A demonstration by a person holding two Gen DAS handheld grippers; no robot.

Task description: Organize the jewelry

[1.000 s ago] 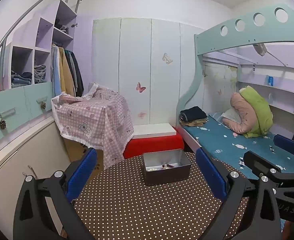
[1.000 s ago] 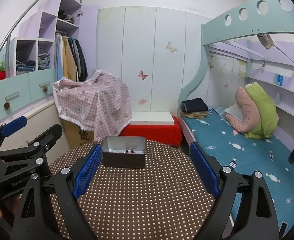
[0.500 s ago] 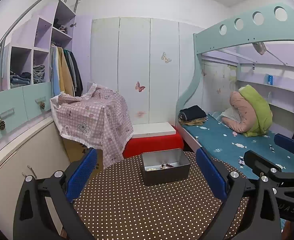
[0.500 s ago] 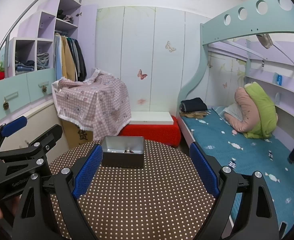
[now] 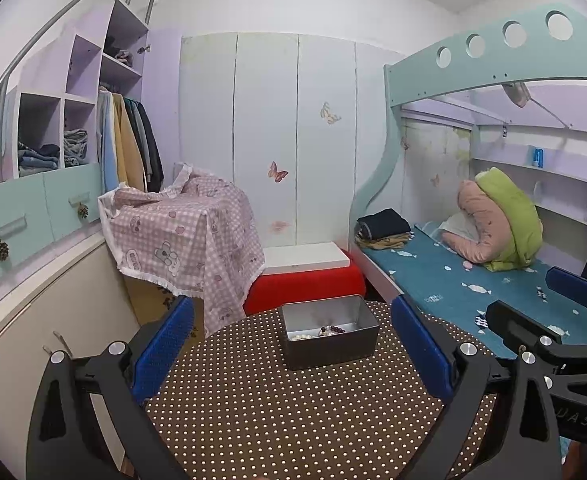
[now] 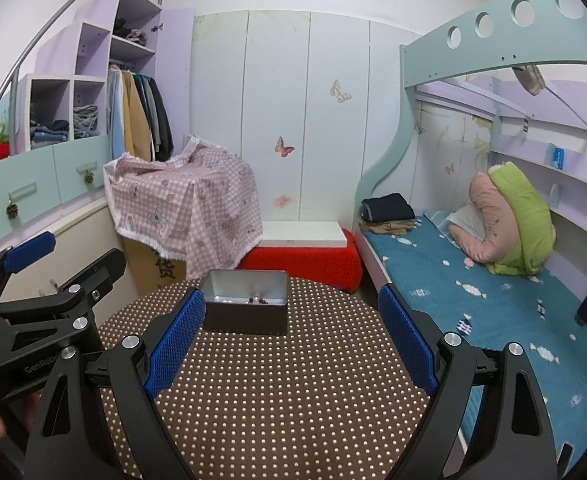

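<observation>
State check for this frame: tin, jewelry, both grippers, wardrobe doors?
metal tin: lidless, upright on the dotted table
beaded jewelry: lying inside the tin
left gripper: open, empty
right gripper: open, empty
wardrobe doors: closed

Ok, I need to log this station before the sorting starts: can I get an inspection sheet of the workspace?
Surface: round table under a brown dotted cloth.
Job's things: grey metal tin near the far edge, open, holding beaded jewelry, white and dark.
Clutter: nothing seen on the table.
Grippers: left gripper and right gripper open, empty, short of the tin.
Cables: nothing seen.
Surroundings: bunk bed, wardrobe, checked cloth over a box.
</observation>
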